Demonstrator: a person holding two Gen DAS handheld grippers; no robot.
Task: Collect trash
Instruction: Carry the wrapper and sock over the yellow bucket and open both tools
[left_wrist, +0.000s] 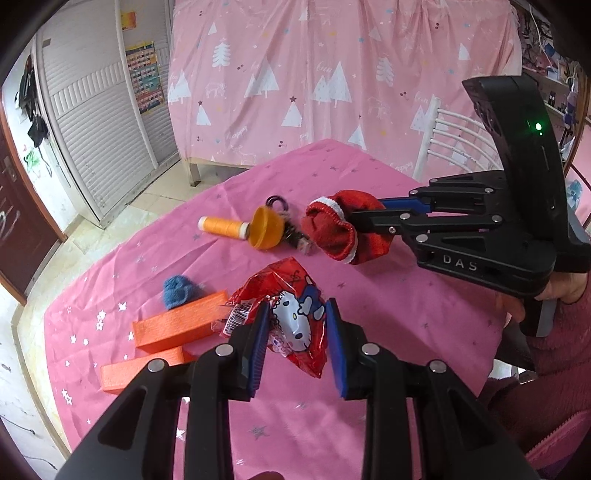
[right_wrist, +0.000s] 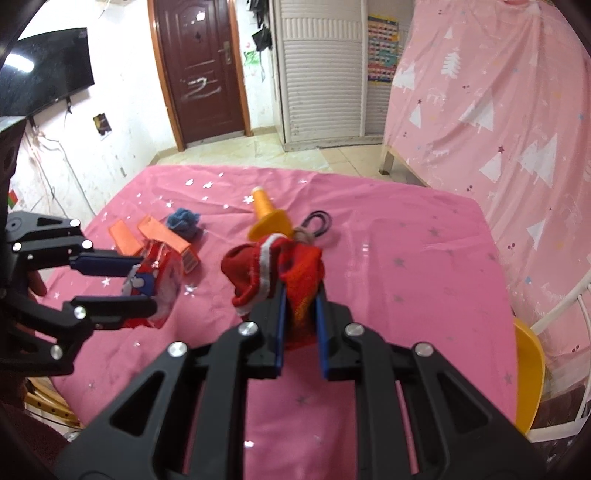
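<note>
The left gripper (left_wrist: 298, 332) is holding a red Hello Kitty wrapper (left_wrist: 295, 317) between its blue pads (left_wrist: 337, 339); the jaws are standing at a medium width, pressing the crinkled foil from both sides, and the wrapper is hanging above the pink tablecloth (left_wrist: 388, 314). In the right wrist view the same wrapper (right_wrist: 157, 275) is sitting between the fingers of the left gripper (right_wrist: 147, 282).

The right gripper (right_wrist: 301, 295) is gripping a red sock (right_wrist: 280, 269) with a white band; its jaws are standing narrow, closed on the cloth, and the bunched part of the sock is bulging out past the fingertips. From the left wrist camera the sock (left_wrist: 332, 230) is appearing ahead of the left jaws and to their right, with the right gripper (left_wrist: 356, 218) behind it.

Just to the left of the left jaws, two orange blocks (left_wrist: 177, 325) are lying on the tablecloth, and a blue woolly ball (left_wrist: 179, 291) is sitting near their far side. Farther ahead of the jaws, a spool of orange thread (left_wrist: 223, 226) is lying beside an orange half-shell (left_wrist: 266, 228), with black hair ties (left_wrist: 277, 202) just behind it.
</note>
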